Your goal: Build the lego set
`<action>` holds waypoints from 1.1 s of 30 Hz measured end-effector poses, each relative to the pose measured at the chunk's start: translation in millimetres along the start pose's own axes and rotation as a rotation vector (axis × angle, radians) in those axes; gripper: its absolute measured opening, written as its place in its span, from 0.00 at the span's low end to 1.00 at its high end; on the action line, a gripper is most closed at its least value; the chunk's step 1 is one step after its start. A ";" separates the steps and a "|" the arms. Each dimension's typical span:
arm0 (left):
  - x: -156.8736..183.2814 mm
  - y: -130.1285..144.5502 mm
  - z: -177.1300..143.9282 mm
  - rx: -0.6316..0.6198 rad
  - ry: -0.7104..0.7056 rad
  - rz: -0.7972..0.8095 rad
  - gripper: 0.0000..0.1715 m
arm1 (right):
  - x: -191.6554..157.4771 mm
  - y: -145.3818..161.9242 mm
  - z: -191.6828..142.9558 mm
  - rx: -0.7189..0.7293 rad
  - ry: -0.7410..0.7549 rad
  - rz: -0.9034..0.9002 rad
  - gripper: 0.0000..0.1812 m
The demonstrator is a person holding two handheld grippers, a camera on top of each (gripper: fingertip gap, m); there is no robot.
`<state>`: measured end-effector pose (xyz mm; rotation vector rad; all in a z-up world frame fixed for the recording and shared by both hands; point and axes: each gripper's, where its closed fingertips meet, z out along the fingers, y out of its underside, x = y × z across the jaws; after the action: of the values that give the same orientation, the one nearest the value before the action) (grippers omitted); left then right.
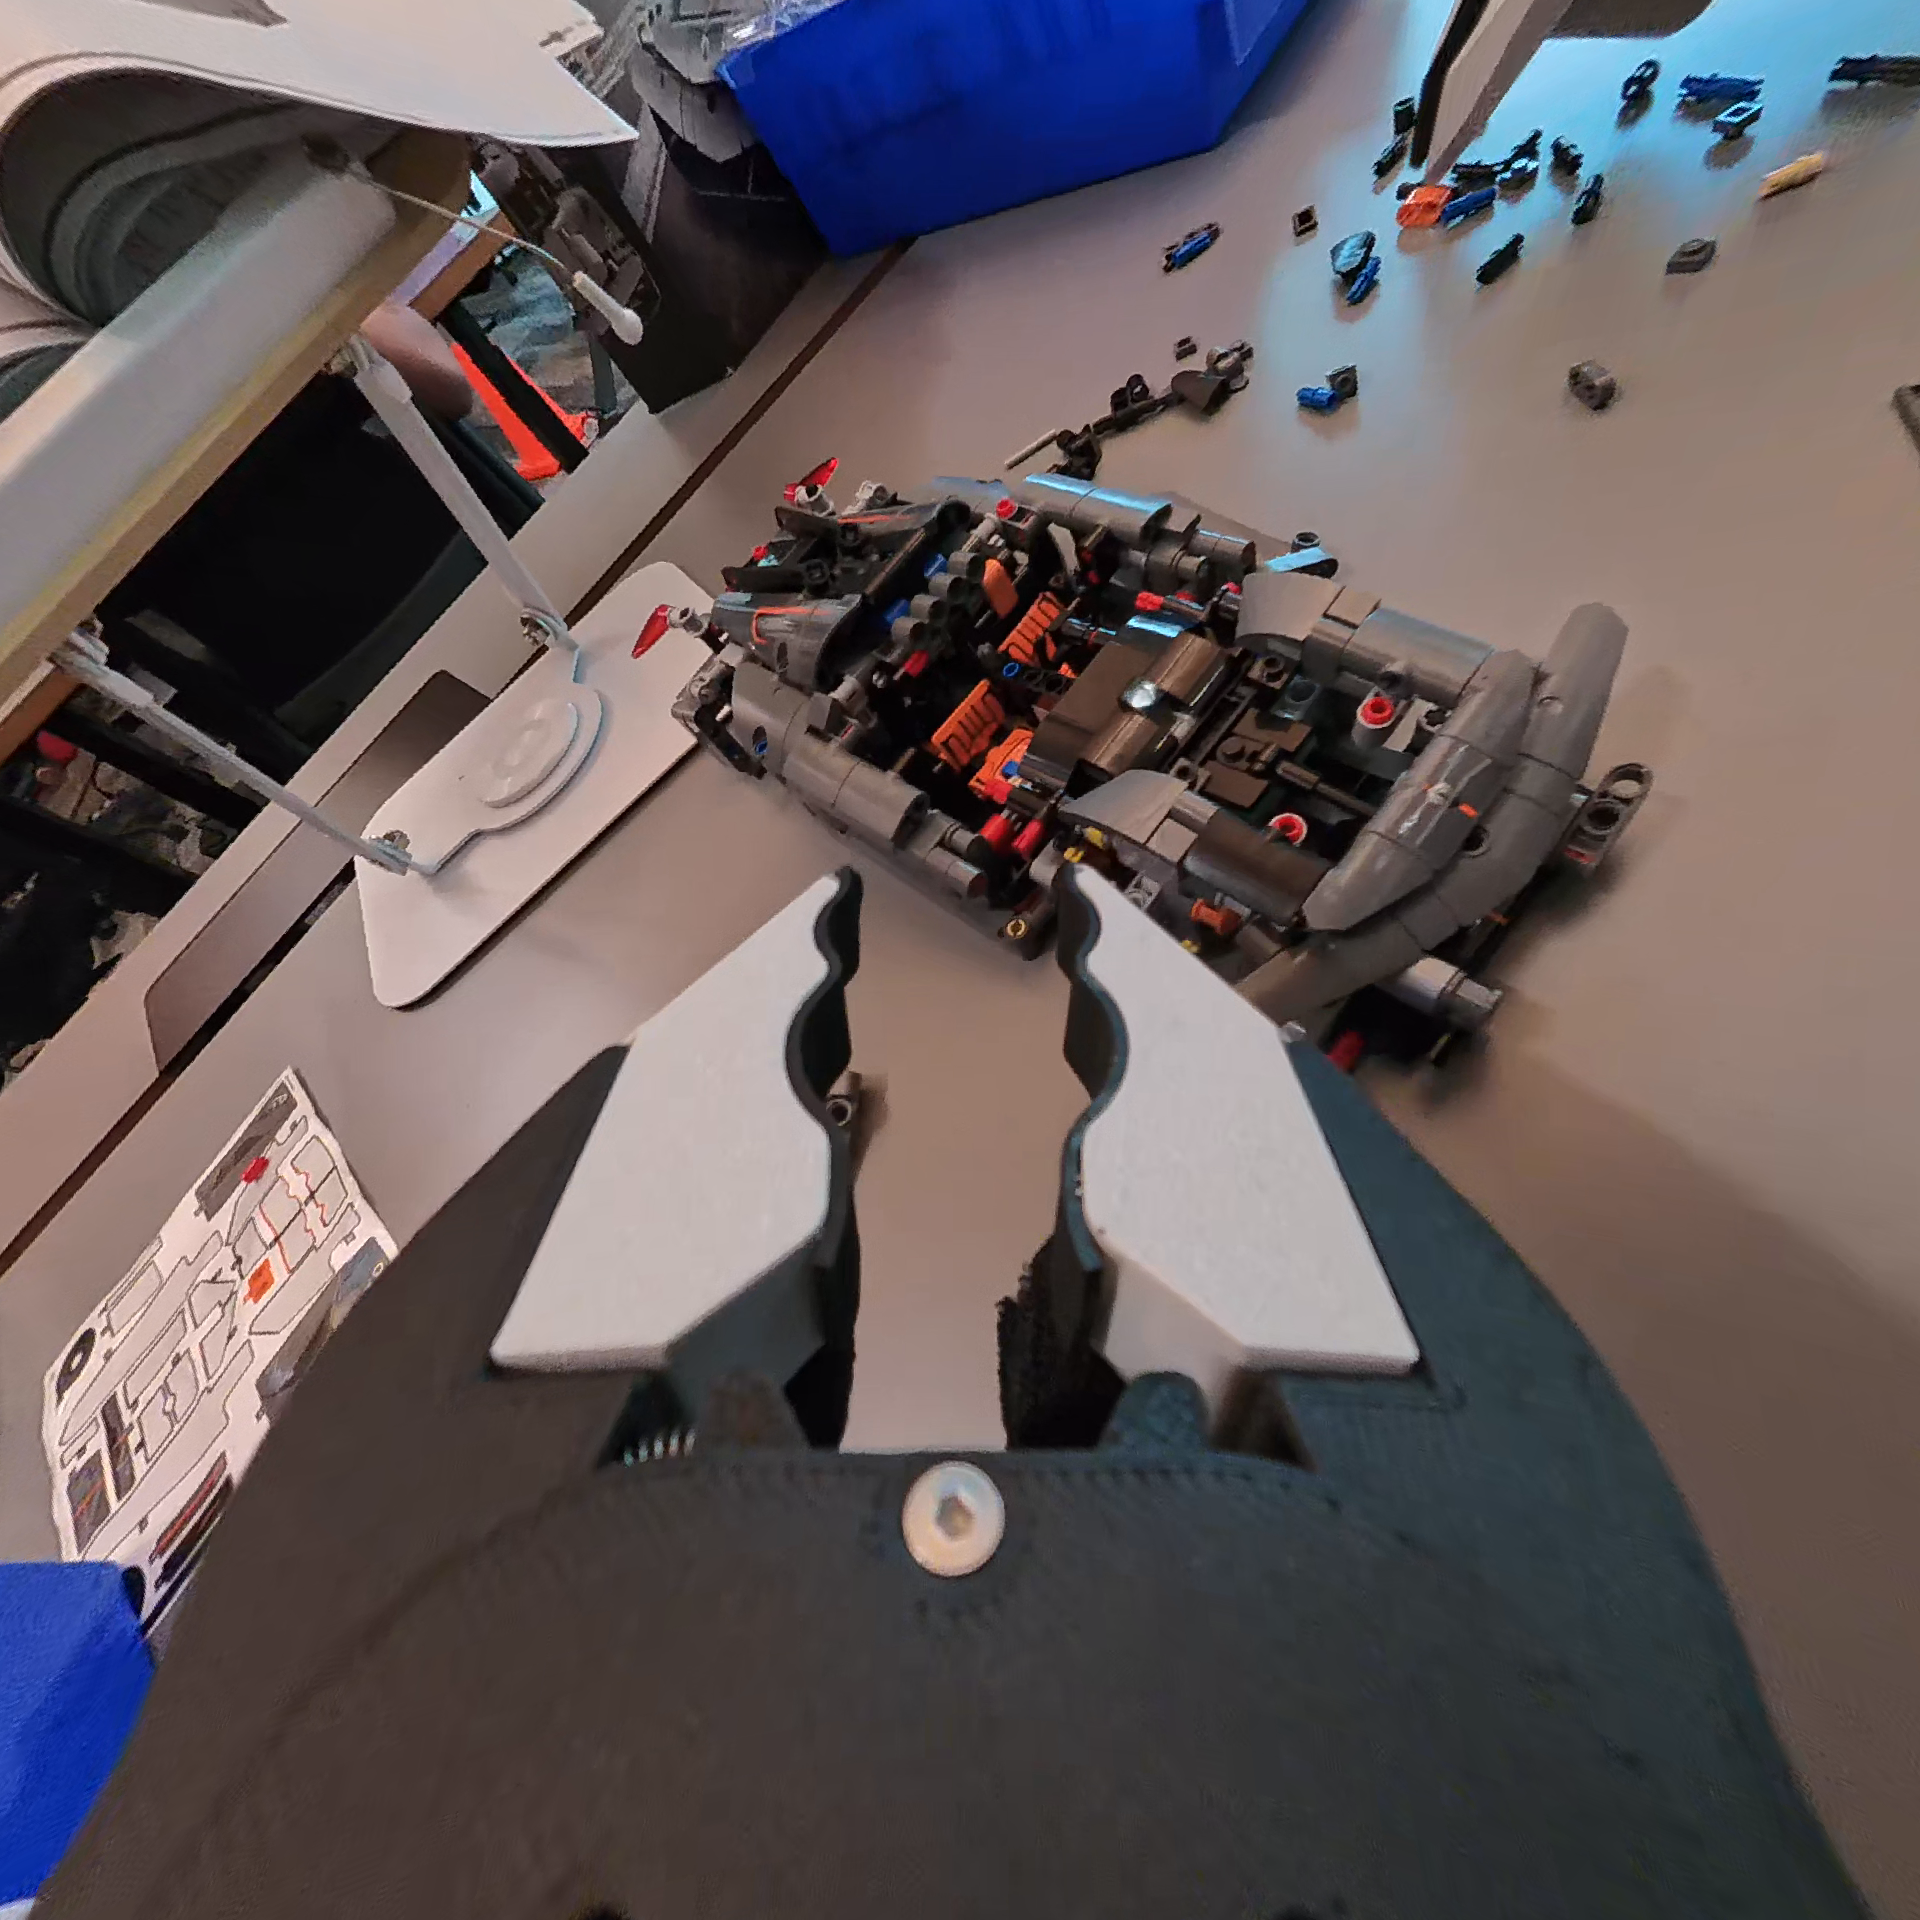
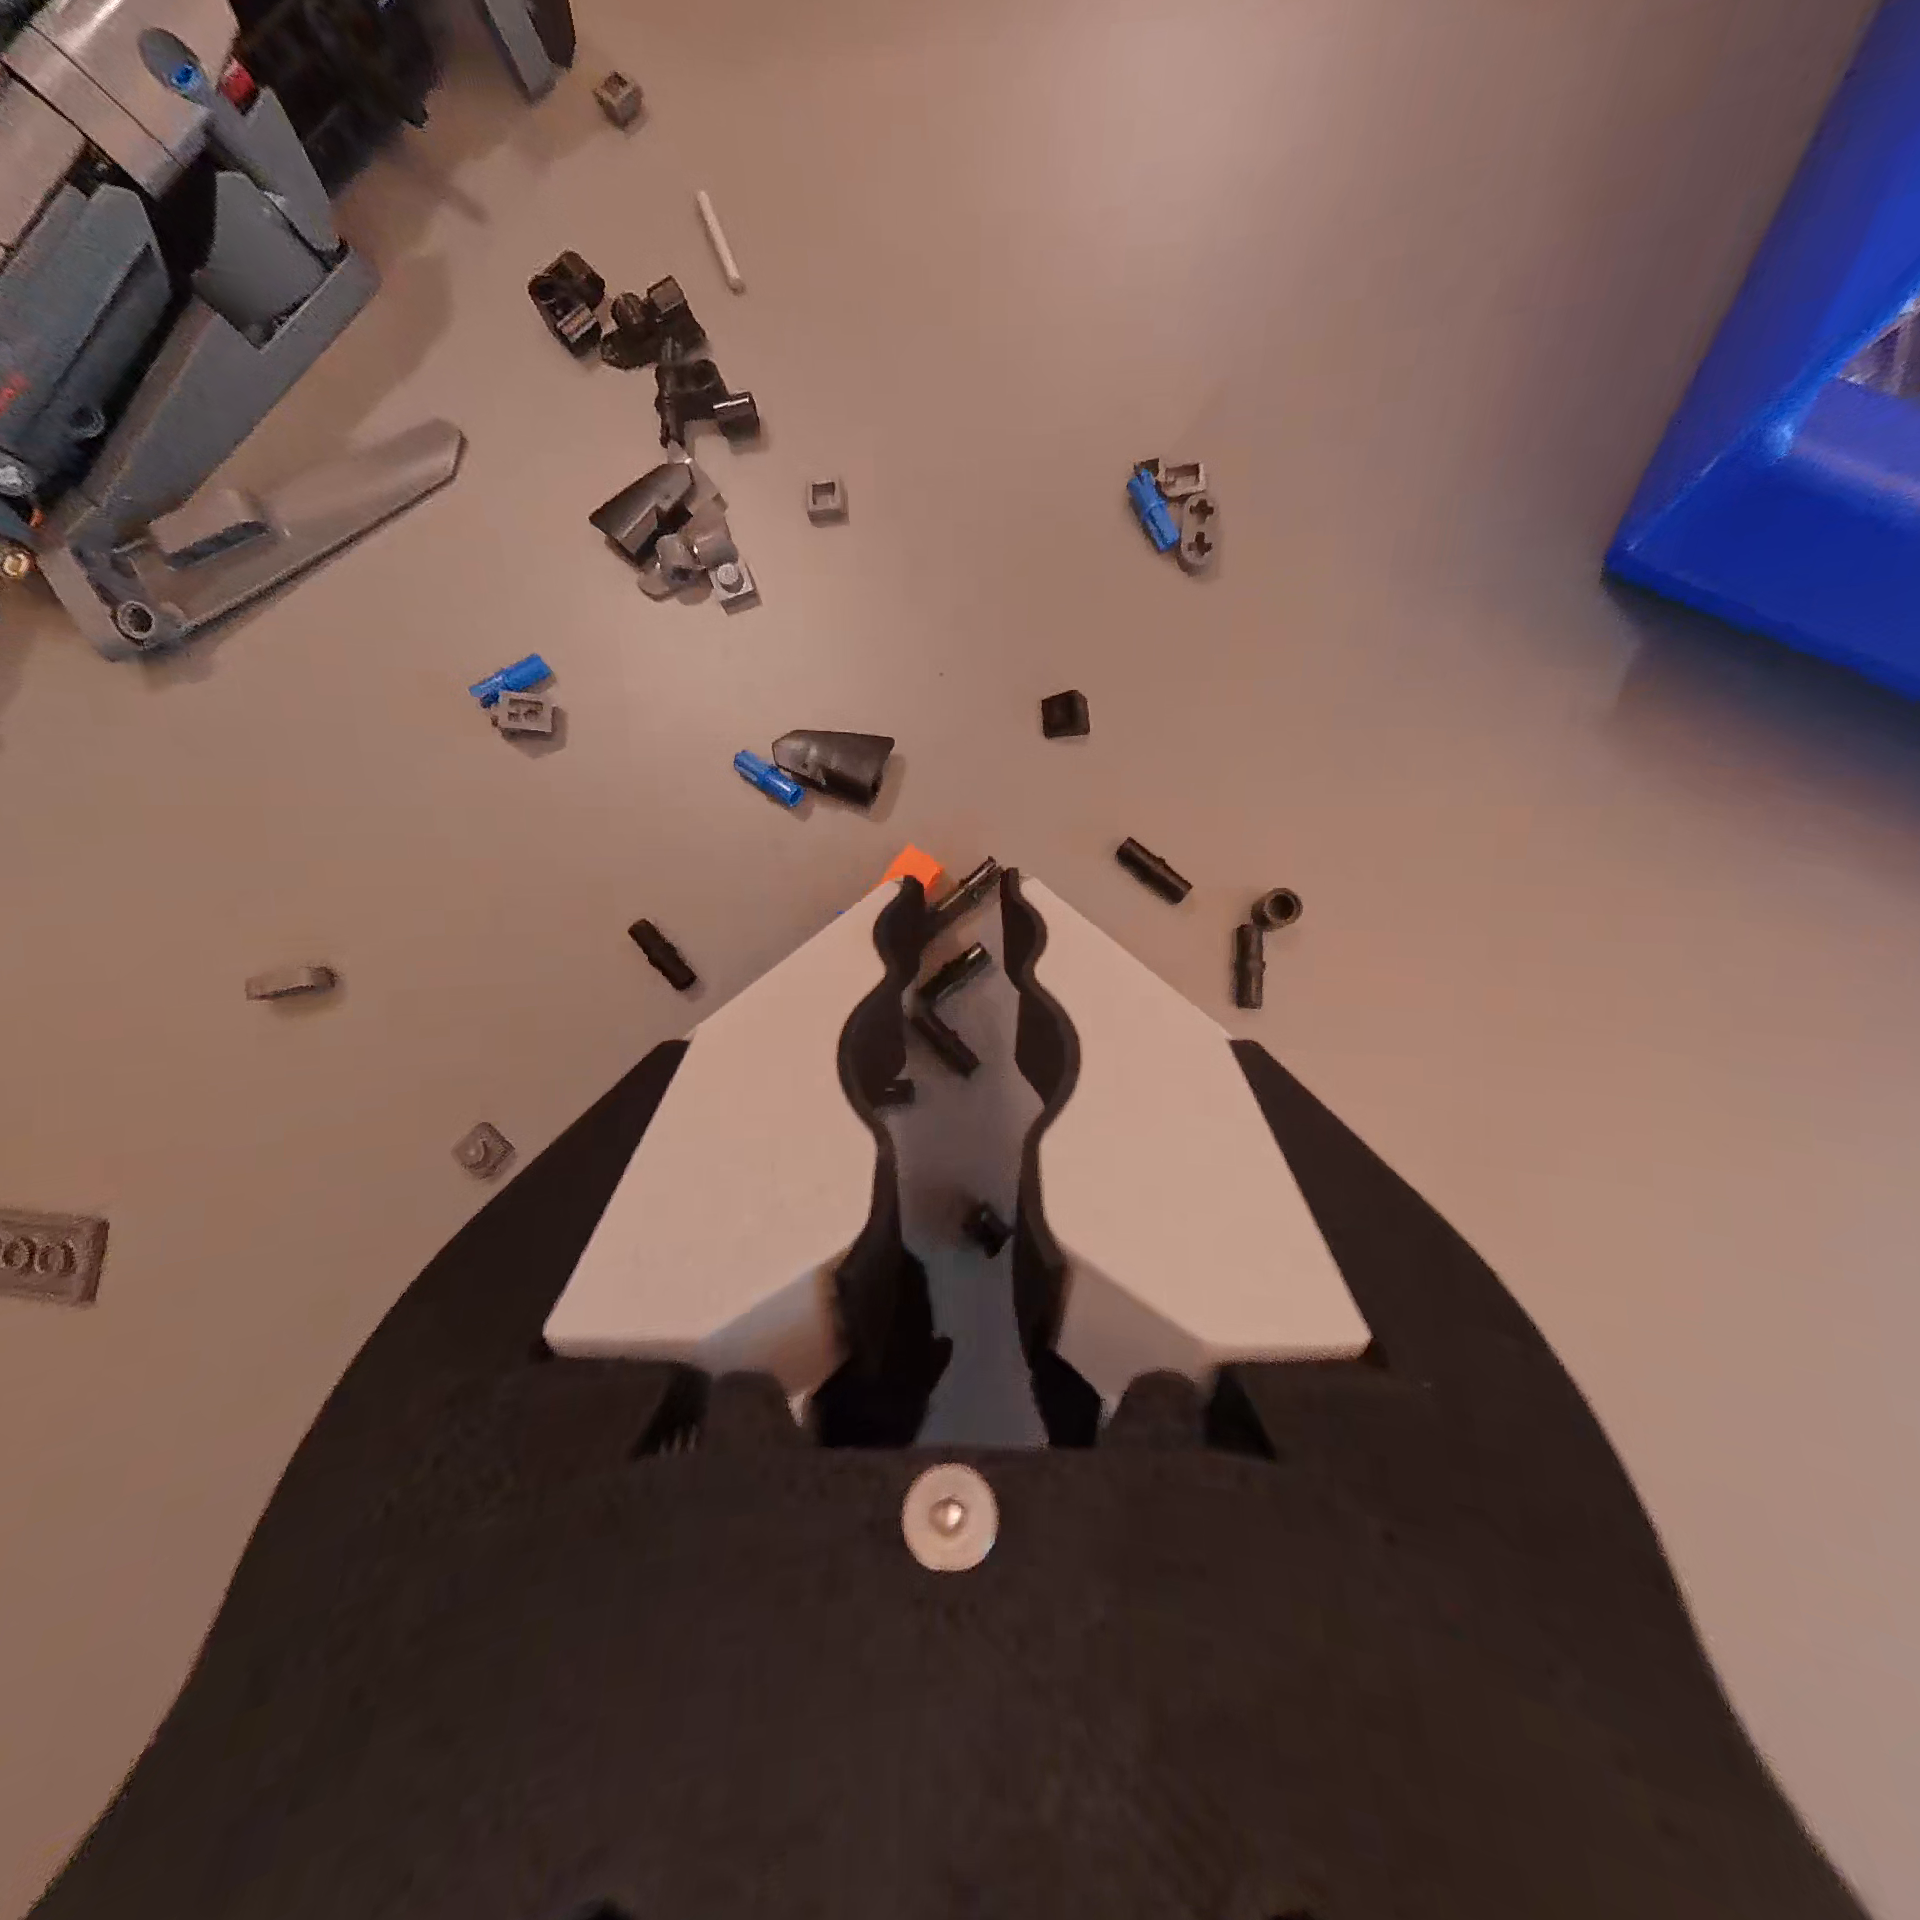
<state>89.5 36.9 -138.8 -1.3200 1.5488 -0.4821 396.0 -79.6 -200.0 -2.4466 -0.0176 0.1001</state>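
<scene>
The partly built grey, black and orange lego car (image 1: 1143, 727) lies on the grey table, just beyond my left gripper (image 1: 961, 894), which is open and empty. The car's grey end also shows in the right wrist view (image 2: 156, 312) at the top left. My right gripper (image 2: 961, 888) hovers low over scattered loose pieces with its jaws a narrow gap apart. A black pin (image 2: 968, 885) lies between its tips and an orange piece (image 2: 916, 862) sits just past the left tip. The right gripper also shows in the left wrist view (image 1: 1455, 104), far right, tip beside the orange piece (image 1: 1421, 206).
Loose black, blue and grey pieces (image 2: 665, 343) are spread over the table. A blue bin (image 1: 987, 104) stands at the back; it also shows in the right wrist view (image 2: 1818, 416). A white stand (image 1: 499, 790) holds an open manual. A sticker sheet (image 1: 208, 1299) lies near left. The left gripper's tips are roughly 35 centimetres from the right gripper's.
</scene>
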 end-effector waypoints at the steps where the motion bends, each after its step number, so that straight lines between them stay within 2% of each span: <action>1: -0.7 0.1 0.5 0.001 0.000 -0.002 0.21 | -1.0 -0.5 1.1 0.001 -0.008 0.001 0.07; 19: -7.4 8.8 0.1 0.004 -0.010 -0.026 0.21 | 3.5 0.3 8.7 -0.011 0.003 0.097 0.05; 33: -8.3 15.9 2.8 0.016 -0.001 -0.061 0.20 | 4.9 0.7 9.7 -0.053 0.077 0.020 0.03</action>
<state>83.2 50.3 -149.2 -1.3581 1.5048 -0.5302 400.2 -73.8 -208.2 -2.5026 0.0389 0.0149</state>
